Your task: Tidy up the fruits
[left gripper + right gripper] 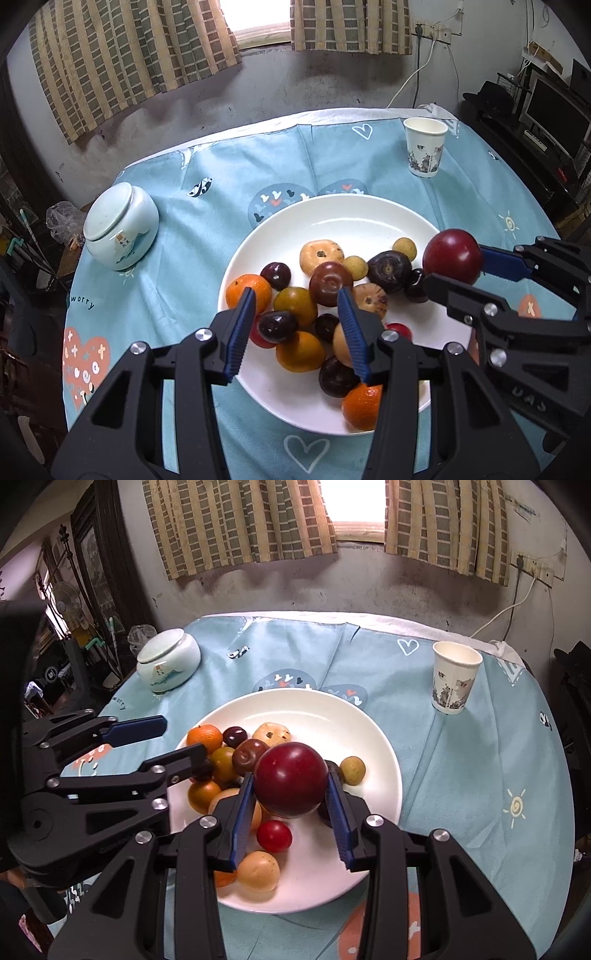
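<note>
right gripper (291, 794) jaws pinching a dark red plum (290, 779) above the white plate (369, 738) of mixed fruit. left gripper (297, 314) jaws spread, empty, over the plate's near side.

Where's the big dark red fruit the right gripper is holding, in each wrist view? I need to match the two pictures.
Left wrist view: the dark red fruit sits at the right edge, clamped in the right gripper, above the white plate's right rim.
Right wrist view: dark red fruit at centre, between the blue pads, over the plate.
Shared landmark: the paper cup, behind the plate to the right.
</note>
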### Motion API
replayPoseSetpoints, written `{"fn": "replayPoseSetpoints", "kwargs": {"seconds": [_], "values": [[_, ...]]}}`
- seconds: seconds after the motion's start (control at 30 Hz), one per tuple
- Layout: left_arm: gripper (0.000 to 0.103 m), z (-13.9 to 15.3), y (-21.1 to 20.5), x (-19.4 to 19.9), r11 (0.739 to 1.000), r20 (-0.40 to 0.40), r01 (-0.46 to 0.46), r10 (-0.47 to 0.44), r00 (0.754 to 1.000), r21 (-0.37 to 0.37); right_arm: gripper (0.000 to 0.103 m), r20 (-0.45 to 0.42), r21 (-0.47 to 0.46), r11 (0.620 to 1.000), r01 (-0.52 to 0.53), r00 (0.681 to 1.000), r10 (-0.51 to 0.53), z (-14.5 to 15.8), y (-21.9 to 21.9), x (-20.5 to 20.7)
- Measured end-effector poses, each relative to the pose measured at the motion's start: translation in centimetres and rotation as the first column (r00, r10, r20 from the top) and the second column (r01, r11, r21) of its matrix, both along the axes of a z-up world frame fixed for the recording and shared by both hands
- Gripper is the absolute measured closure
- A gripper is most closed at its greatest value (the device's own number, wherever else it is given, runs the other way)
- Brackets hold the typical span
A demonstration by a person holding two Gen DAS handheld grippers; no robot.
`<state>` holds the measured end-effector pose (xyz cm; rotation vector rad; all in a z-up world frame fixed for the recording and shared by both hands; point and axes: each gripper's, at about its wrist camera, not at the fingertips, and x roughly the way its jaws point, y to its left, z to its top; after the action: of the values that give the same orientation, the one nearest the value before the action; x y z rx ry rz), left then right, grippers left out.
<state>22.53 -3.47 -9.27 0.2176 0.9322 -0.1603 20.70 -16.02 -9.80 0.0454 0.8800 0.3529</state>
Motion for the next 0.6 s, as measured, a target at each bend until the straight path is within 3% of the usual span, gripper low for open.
{"fn": "replayPoseSetpoints", "kwargs": {"seconds": [0.1,0.2,0.3,0.37,0.5,0.6], "values": [[0.051,-0.3,0.7,0.1,1.0,-0.009,-0.022,0.022,1.0,0.008,0.063,-0.04,-0.01,1.0,-0.022,0.999,0.022,-0.8,0.8,1.2],[0.039,-0.5,1.5,-0.1,0.999,-0.018,-0.048,0.048,0.999,0.016,0.063,-0.057,-0.046,0.999,-0.022,0.998,0.019,-1.2,1.4,1.7],[0.027,-0.4,2.5,-0.5,0.997,-0.019,-0.076,0.077,0.997,0.023,0.06,-0.032,-0.01,1.0,-0.027,0.999,0.027,-0.3,1.0,1.1],[0.024,-0.3,3.1,-0.8,0.995,-0.022,-0.099,0.1,0.995,0.019,0.022,0.008,0.037,0.999,-0.006,1.0,0.005,1.1,0.3,0.3],[0.021,0.9,3.9,-2.1,0.993,-0.003,-0.121,0.121,0.993,0.012,0.019,0.095,0.067,0.998,0.009,0.995,-0.015,4.2,-1.0,-1.8],[0.016,2.8,4.0,-3.7,0.993,0.044,-0.12,0.12,0.992,-0.002,0.014,0.119,0.112,0.992,0.058,0.99,-0.072,4.9,-3.1,-4.7]]}}
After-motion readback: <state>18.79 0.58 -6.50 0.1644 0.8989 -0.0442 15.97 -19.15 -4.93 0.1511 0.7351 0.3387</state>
